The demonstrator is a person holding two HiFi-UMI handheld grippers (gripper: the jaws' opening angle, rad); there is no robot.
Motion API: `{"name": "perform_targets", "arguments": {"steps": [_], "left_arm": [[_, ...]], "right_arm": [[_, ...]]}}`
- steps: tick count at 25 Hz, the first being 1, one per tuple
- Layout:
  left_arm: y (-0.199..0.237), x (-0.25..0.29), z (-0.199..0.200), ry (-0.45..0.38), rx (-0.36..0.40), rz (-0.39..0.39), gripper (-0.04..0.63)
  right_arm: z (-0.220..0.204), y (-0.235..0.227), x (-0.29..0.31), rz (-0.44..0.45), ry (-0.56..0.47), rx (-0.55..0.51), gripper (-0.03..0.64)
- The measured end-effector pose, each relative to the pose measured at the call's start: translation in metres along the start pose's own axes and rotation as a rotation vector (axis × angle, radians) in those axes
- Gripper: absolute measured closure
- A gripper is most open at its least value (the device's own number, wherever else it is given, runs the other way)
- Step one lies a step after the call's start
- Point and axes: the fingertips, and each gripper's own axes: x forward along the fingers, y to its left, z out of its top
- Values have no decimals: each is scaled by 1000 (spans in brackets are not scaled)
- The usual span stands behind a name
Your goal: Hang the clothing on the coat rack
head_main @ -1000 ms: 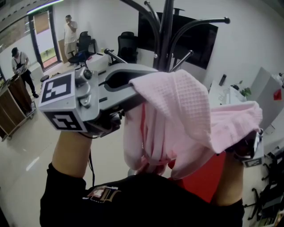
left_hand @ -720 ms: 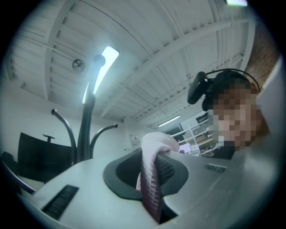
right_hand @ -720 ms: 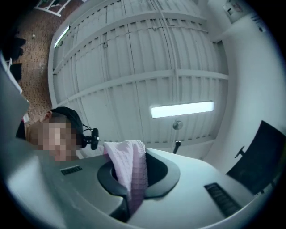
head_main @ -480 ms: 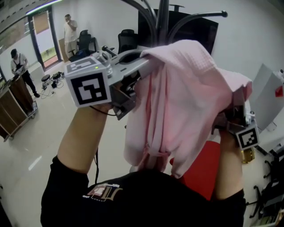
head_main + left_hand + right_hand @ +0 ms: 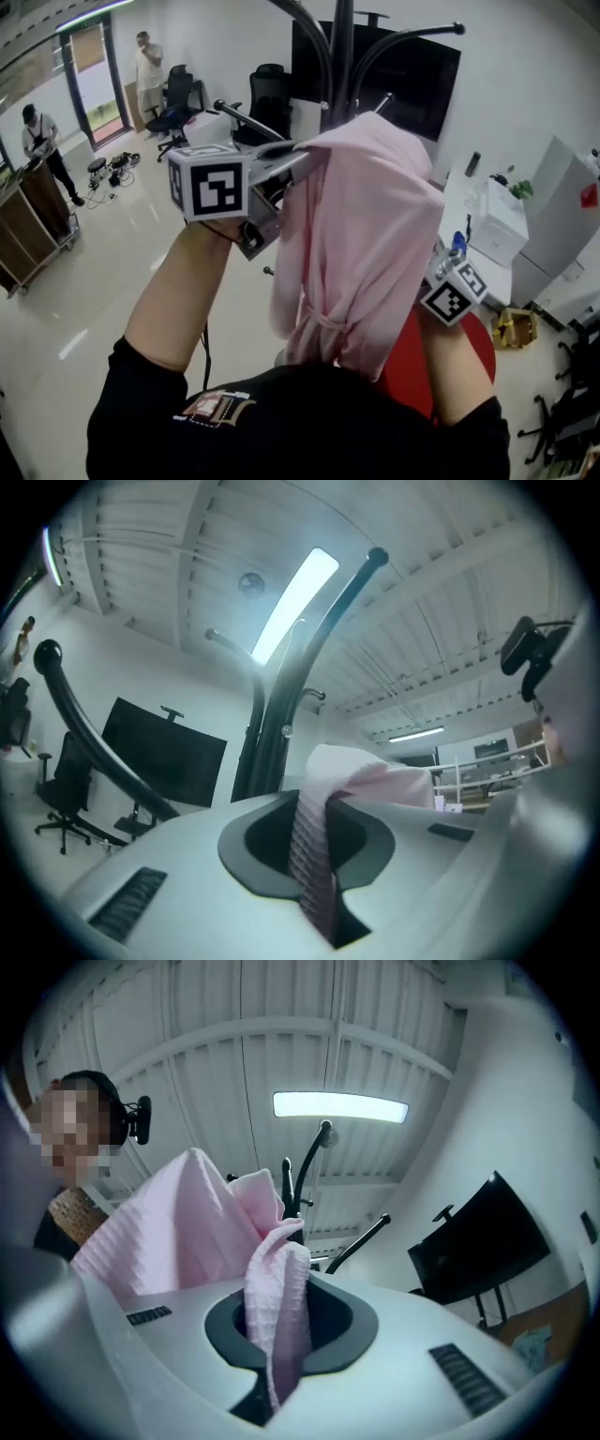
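A pink waffle-weave garment [image 5: 356, 244] hangs bunched in front of the black coat rack [image 5: 339, 56], its top just below the curved hooks. I cannot tell whether it rests on a hook. My left gripper [image 5: 295, 157] is raised at the garment's upper left and shut on a fold of it [image 5: 314, 874], with the rack pole [image 5: 272, 733] close behind. My right gripper is shut on another fold [image 5: 277, 1326]. In the head view the cloth hides the right jaws and only their marker cube [image 5: 453, 294] shows at the lower right.
A dark wall screen [image 5: 417, 80] hangs behind the rack. Black office chairs [image 5: 267, 94] stand at the back. Two people [image 5: 42, 141] are far left by a wooden trolley [image 5: 28, 225]. A white desk with a box [image 5: 497, 225] is at right, and something red [image 5: 412, 366] lies low beneath the garment.
Both hands have come together towards the rack. The right gripper has dropped and swung left, the left has shifted right. The garment, spread wide before, now hangs in a narrow bunch.
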Motion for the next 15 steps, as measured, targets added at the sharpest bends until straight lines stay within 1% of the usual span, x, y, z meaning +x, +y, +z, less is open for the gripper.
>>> {"name": "perform_targets", "arguments": {"steps": [2,4,6,8,11,15], "left_arm": [[-14,-11,-18,65,30,-27,584],[-31,-20,-37,132,91,-56,583],[-38,-24,-56,199,180,-25,583],[-38,-25,-73,240,255,30,558],[-42,-28,-79,236,339,94,557],[-44,-30,-85,195,539,224,515]], "right_arm": [[-7,20,-4,64,-12,62,601],[-10,35,-8,109,-28,129,600],[-14,41,-17,130,-32,185,600],[-17,42,-29,138,-44,232,600],[-17,44,-42,137,-72,267,600],[-13,41,-56,117,-96,274,597]]}}
